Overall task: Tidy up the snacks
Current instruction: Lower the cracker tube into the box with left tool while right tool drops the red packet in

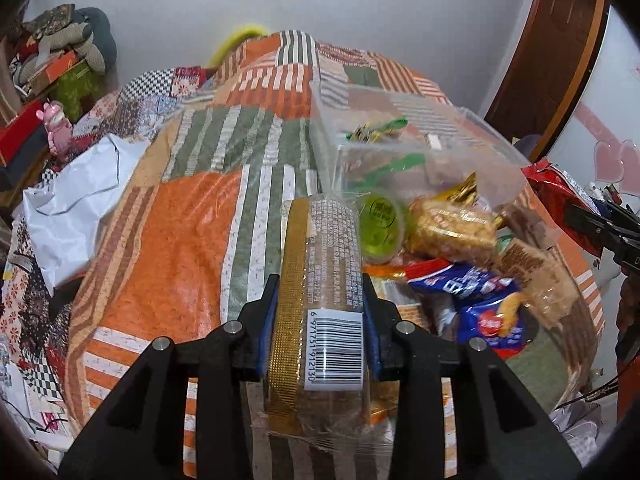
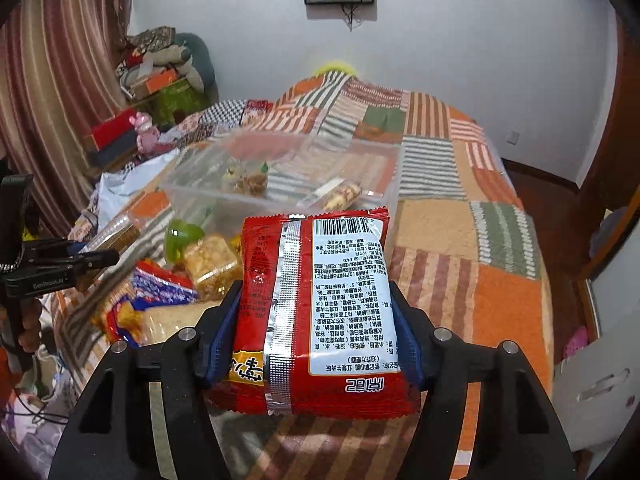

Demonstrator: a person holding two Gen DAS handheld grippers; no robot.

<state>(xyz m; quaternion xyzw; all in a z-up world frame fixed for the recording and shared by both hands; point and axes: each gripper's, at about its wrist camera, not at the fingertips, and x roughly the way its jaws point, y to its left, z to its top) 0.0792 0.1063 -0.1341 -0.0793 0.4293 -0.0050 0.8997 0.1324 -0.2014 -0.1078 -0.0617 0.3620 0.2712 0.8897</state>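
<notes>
The left tool clamped a clear-wrapped, gold-striped biscuit pack, barcode 6 971751 912130. The right tool gripped a red foil noodle packet; the other tool's body read "GenRobot.AI".

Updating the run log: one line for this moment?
left gripper: shut on clear gold-striped packet | right gripper: shut on red noodle packet | clear bin: a few snacks inside

Even, soft indoor light; heavy fisheye bending, dark corner vignettes, motion-blurred snacks

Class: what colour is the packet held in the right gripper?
Red packet, with a pale label and silver seam; right wrist view.
</notes>
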